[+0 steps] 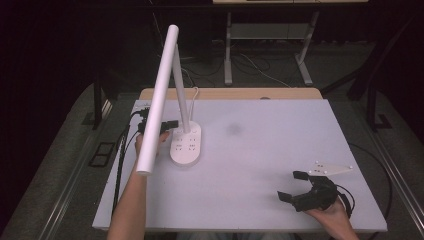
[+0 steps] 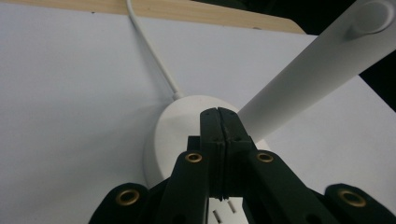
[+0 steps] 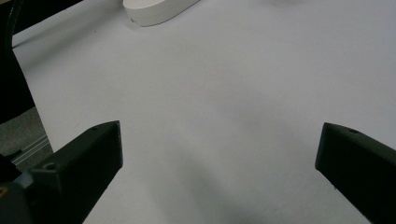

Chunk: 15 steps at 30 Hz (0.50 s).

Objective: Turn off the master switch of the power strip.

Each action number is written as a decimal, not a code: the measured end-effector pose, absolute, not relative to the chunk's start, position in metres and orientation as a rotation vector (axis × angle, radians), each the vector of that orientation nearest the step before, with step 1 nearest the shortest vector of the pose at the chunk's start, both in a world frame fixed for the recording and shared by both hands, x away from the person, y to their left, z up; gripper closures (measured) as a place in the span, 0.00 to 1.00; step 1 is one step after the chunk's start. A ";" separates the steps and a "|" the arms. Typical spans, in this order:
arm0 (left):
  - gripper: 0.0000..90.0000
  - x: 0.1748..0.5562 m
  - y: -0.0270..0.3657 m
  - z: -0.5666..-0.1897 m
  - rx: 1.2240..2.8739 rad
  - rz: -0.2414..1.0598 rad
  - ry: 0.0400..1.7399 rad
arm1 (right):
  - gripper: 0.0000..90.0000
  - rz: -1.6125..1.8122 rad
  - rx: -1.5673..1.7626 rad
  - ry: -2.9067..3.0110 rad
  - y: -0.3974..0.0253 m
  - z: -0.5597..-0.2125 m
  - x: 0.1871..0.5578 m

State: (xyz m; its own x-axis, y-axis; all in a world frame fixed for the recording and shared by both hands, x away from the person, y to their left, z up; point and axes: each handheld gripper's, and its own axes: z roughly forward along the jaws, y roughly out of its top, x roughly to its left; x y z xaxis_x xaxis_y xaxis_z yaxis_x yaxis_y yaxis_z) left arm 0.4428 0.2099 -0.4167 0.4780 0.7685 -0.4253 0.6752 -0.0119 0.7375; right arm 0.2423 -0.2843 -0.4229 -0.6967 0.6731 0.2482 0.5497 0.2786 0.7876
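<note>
At nine o'clock on the white surface (image 1: 260,150), the left gripper (image 1: 172,123) has its fingers pressed fully together, holding nothing, just over the lamp base (image 1: 186,145). At five o'clock, well apart, the right gripper (image 1: 293,185) rests with fingers spread wide, empty.

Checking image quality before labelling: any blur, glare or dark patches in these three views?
High view: table evenly lit, surroundings near black, lamp head bright and a little soft. Left gripper view: closed left gripper reads as dark silhouette, lamp base shadowed on its left. Right gripper view: right gripper open, its dark fingers blurred, soft shadow across the table between them.
</note>
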 end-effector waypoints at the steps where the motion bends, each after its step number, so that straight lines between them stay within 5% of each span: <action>1: 0.99 0.443 0.209 -0.418 1.722 0.117 1.241 | 0.00 1.393 1.156 2.403 -0.284 -0.423 0.242; 15: 0.99 0.448 0.206 -0.429 1.742 0.106 1.278 | 0.00 1.387 1.156 2.408 -0.285 -0.423 0.242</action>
